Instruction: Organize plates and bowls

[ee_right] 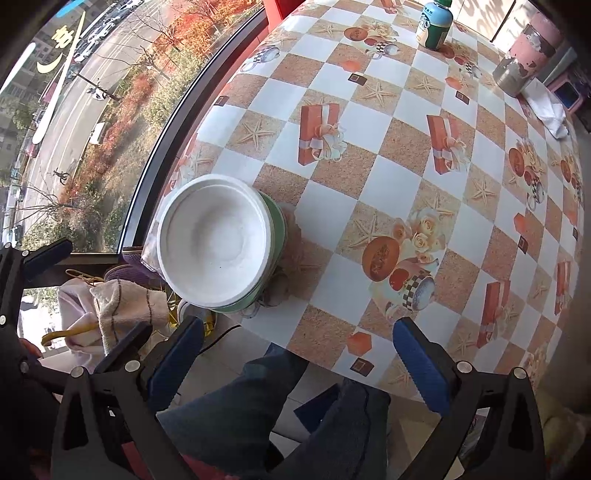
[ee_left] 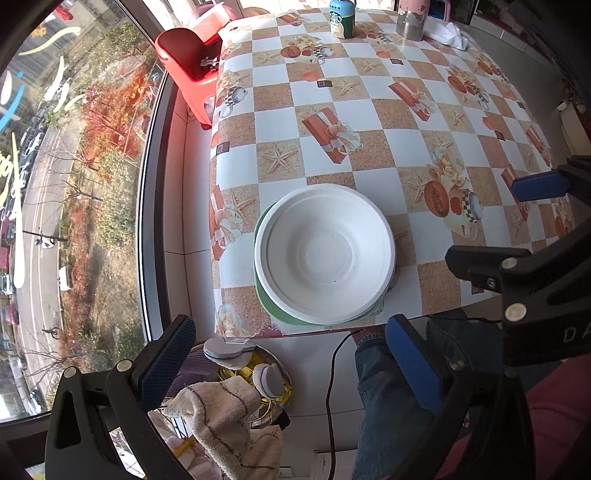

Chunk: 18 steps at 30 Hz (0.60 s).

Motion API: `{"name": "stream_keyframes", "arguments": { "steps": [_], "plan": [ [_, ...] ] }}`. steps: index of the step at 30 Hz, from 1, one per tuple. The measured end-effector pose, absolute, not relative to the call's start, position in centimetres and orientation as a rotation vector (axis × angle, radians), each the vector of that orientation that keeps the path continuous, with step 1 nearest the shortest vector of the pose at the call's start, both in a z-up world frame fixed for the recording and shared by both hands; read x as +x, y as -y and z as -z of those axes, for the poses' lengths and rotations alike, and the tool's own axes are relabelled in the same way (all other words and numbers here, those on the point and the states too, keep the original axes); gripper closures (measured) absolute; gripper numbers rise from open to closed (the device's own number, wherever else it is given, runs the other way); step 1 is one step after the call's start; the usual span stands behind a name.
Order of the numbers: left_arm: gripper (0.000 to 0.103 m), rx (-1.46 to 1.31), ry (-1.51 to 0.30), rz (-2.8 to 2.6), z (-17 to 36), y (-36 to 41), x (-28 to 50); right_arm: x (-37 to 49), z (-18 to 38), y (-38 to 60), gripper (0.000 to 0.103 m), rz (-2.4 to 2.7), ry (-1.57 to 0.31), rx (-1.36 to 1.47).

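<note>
A white bowl [ee_left: 325, 251] sits nested on a white plate and a green plate [ee_left: 273, 314], stacked at the near left corner of the checkered table [ee_left: 369, 147]. The stack also shows in the right wrist view [ee_right: 216, 240], with the green plate [ee_right: 279, 225] under it. My left gripper [ee_left: 291, 358] is open and empty, held off the table's near edge below the stack. My right gripper [ee_right: 299, 354] is open and empty, also off the near edge, to the right of the stack; it shows in the left wrist view [ee_left: 539, 221].
A Starbucks bottle [ee_left: 341, 18] and a pink tumbler [ee_left: 412, 18] stand at the far edge, with a crumpled tissue [ee_left: 452, 35] beside them. A red stool [ee_left: 188, 70] stands by the window. A basket with a cloth [ee_left: 221, 417] sits on the floor below the corner.
</note>
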State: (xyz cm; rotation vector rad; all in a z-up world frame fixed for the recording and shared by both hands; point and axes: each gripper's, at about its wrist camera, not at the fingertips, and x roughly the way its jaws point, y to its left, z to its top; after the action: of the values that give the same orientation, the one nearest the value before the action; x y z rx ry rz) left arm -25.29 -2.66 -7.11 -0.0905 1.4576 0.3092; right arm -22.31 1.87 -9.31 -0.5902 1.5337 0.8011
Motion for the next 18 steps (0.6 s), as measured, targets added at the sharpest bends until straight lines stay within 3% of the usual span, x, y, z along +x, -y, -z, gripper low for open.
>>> {"name": "stream_keyframes", "arguments": {
  "steps": [18],
  "plan": [
    [0.000,-0.089,-1.466,-0.305,7.27,2.66,-25.20,-22.06,9.32,-1.57,0.000,-0.791,-1.540,-0.574]
  ]
}}
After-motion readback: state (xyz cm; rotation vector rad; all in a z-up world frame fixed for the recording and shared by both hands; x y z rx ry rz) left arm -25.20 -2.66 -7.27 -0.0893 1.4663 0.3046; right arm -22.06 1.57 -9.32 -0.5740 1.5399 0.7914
